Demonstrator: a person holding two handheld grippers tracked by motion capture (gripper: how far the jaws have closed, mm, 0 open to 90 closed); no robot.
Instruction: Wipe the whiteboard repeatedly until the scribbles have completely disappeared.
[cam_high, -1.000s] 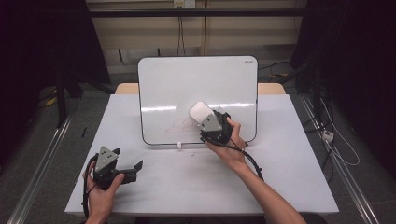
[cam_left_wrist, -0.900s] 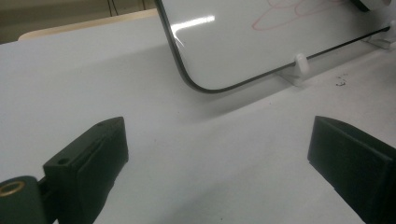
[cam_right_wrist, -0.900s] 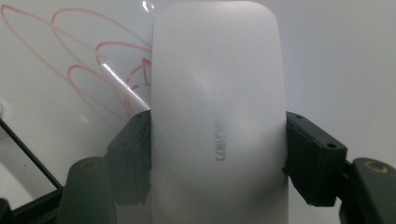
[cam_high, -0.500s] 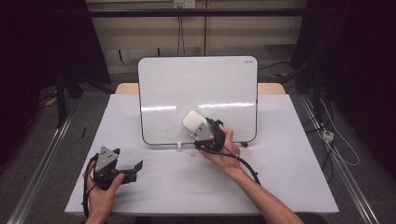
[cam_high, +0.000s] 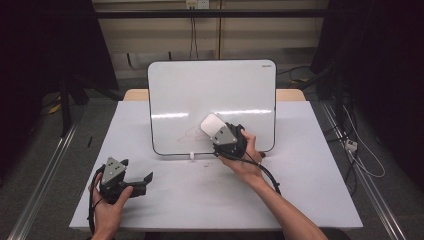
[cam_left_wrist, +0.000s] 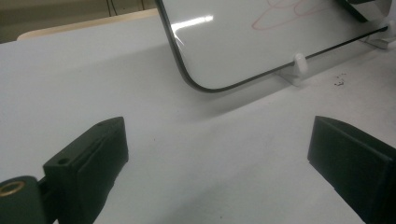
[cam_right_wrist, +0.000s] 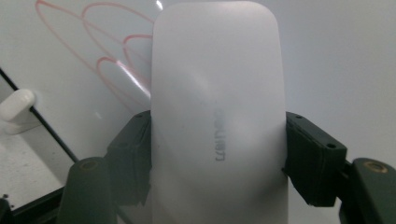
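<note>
A white whiteboard (cam_high: 210, 95) stands upright on the table, with red scribbled loops (cam_high: 192, 134) low on its face. My right gripper (cam_high: 218, 134) is shut on a white eraser (cam_high: 211, 125) and holds it against the board just right of the loops. In the right gripper view the eraser (cam_right_wrist: 219, 116) sits between both pads (cam_right_wrist: 135, 154) of that gripper (cam_right_wrist: 219, 161), with the red loops (cam_right_wrist: 107, 60) to its upper left. My left gripper (cam_high: 145, 180) rests on the table at the front left, open, with nothing between its jaws (cam_left_wrist: 215, 154).
The board stands on small white clip feet (cam_high: 191, 156) along its lower edge. A white sheet (cam_high: 200, 200) covers the table. Dark specks (cam_left_wrist: 340, 79) lie on it near the board. A cable (cam_high: 270, 175) trails from the right gripper along the forearm.
The right gripper slid the eraser a little down and left over the board, then slightly back. The left gripper kept still.
</note>
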